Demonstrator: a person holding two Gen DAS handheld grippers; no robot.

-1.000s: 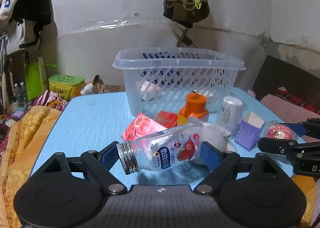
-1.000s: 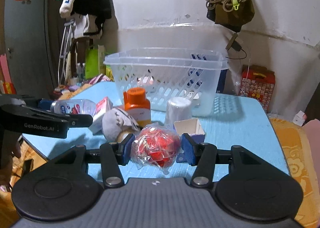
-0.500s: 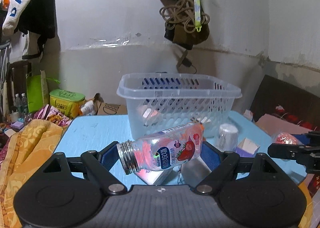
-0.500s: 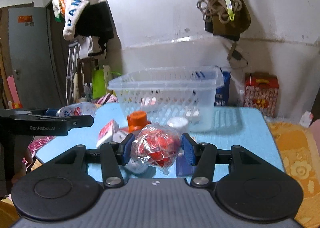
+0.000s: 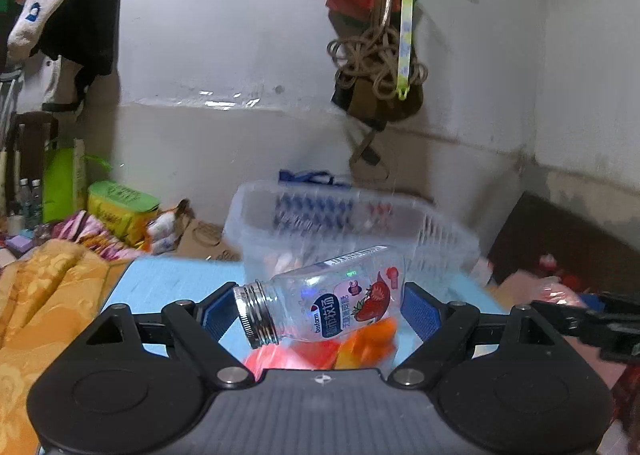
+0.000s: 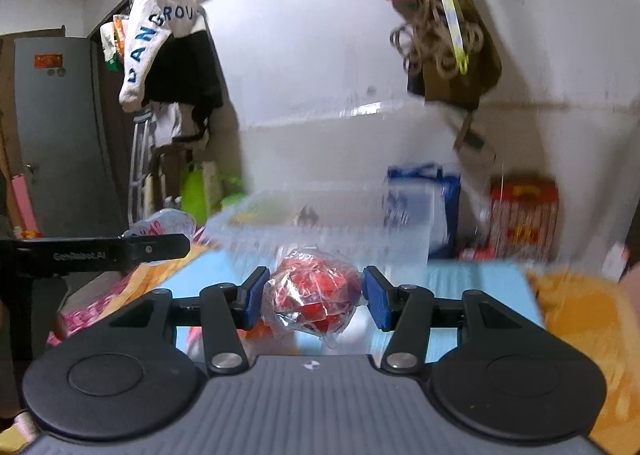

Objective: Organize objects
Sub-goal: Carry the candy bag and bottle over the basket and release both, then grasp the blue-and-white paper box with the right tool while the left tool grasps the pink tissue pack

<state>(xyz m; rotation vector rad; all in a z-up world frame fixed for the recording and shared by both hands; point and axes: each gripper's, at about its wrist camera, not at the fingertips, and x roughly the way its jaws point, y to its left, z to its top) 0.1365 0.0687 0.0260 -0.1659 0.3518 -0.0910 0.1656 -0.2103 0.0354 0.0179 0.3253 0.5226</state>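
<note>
My left gripper (image 5: 320, 305) is shut on a clear plastic bottle (image 5: 324, 295) with a strawberry label and a threaded open neck, lying tilted with the neck to the left, held in the air in front of the clear plastic basket (image 5: 444, 239). My right gripper (image 6: 314, 295) is shut on a clear bag of red items (image 6: 312, 289), held above the blue table (image 6: 472, 283) before the basket (image 6: 344, 231). The left gripper (image 6: 120, 251) also shows at the left of the right wrist view. Blurred orange and red things (image 5: 360, 343) lie below the bottle.
A yellow cloth (image 5: 44, 295) lies left of the table (image 5: 168, 279). Bags and rope (image 5: 380, 67) hang on the wall above the basket. A red box (image 6: 524, 211) and a blue bag (image 6: 424, 199) stand behind the table. A grey door (image 6: 56, 135) is far left.
Both grippers have risen with their loads and the views tilt upward. The basket now sits lower and blurred in both views. The table objects have dropped mostly out of sight.
</note>
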